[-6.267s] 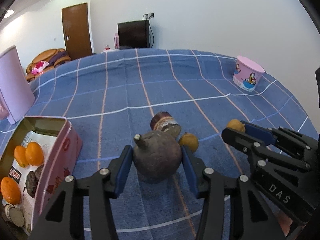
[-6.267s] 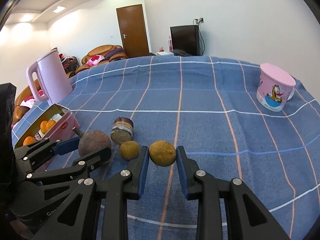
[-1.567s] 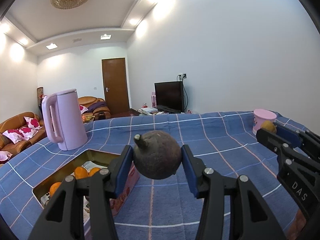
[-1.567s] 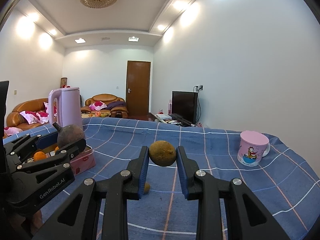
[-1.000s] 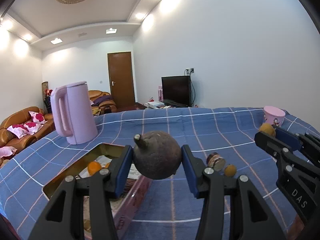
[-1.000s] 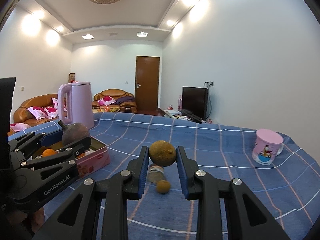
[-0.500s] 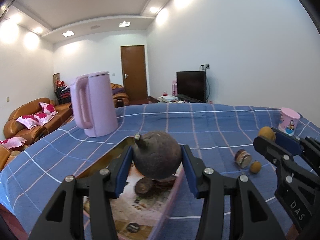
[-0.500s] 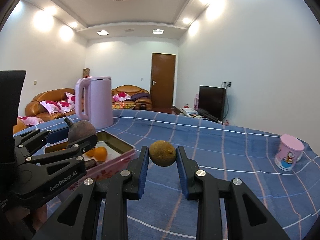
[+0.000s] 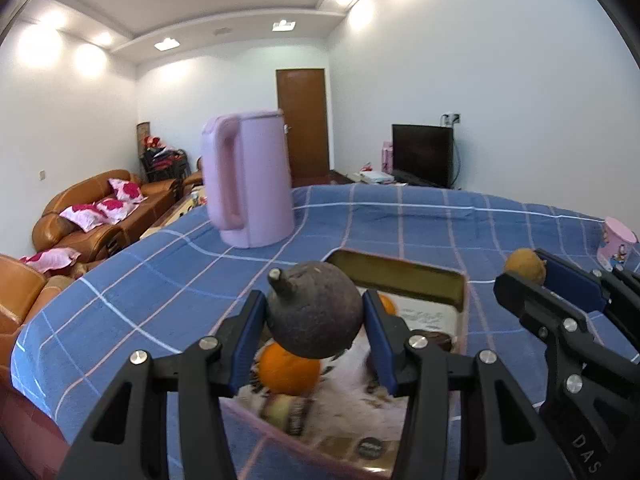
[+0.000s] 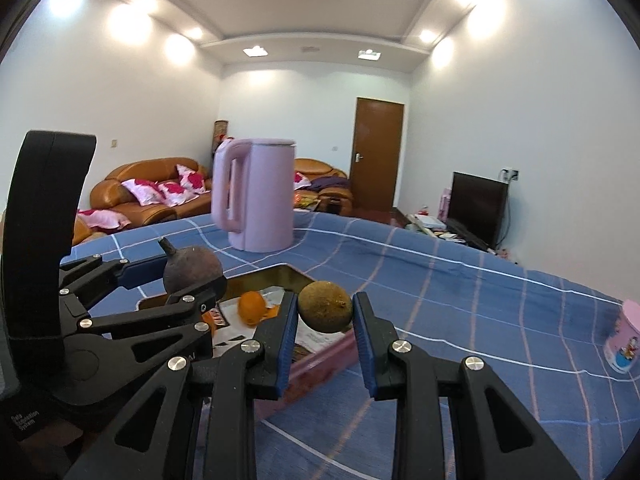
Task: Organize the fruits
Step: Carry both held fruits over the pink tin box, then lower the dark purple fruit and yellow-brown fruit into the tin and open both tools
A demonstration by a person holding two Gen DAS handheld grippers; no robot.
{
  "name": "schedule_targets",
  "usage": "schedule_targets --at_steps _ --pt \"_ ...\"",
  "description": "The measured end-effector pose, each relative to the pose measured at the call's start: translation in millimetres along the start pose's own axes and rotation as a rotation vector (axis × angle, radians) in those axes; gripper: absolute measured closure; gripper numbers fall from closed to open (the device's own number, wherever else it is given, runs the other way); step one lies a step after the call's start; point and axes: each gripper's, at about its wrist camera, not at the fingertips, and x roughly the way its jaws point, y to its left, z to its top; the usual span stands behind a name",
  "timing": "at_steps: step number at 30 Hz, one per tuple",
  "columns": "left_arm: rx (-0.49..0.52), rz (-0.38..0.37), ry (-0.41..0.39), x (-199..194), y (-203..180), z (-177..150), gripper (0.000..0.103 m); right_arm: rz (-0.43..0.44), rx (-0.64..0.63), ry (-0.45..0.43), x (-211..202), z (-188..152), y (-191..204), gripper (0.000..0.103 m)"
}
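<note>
My left gripper (image 9: 315, 322) is shut on a dark purple mangosteen (image 9: 316, 316) with a stub stem, held in the air above the near end of the pink tin box (image 9: 400, 270). An orange (image 9: 289, 368) and other fruit lie in the box below it. My right gripper (image 10: 325, 316) is shut on a brown-yellow round fruit (image 10: 325, 306), held above the box's right edge (image 10: 320, 358). The left gripper with the mangosteen (image 10: 192, 268) shows at the left of the right wrist view. The right gripper's fruit (image 9: 524, 266) shows at the right of the left wrist view.
A tall pink kettle (image 9: 248, 180) stands on the blue checked tablecloth (image 9: 420, 216) behind the box. A pink cartoon cup (image 10: 624, 336) stands at the far right of the table. Sofas (image 9: 92, 212) and a TV (image 9: 422, 154) are beyond the table.
Both grippers have swung left with their fruit still held. The tin box now lies directly under the left gripper and the kettle is closer. The loose fruit on the cloth has left view.
</note>
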Motion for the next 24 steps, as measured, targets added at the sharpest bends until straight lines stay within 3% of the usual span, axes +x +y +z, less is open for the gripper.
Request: schedule_targets --at_steps 7,19,24 --pt "-0.029 0.011 0.037 8.0 21.1 -5.1 0.052 0.049 -0.016 0.051 20.2 -0.1 15.5 0.073" --pt "-0.005 0.007 0.095 15.9 24.7 -11.0 0.051 0.120 -0.073 0.162 38.1 -4.7 33.8 0.073" --pt "0.002 0.025 0.071 10.6 25.8 -10.5 0.045 0.159 -0.063 0.200 44.3 -6.1 34.4 0.073"
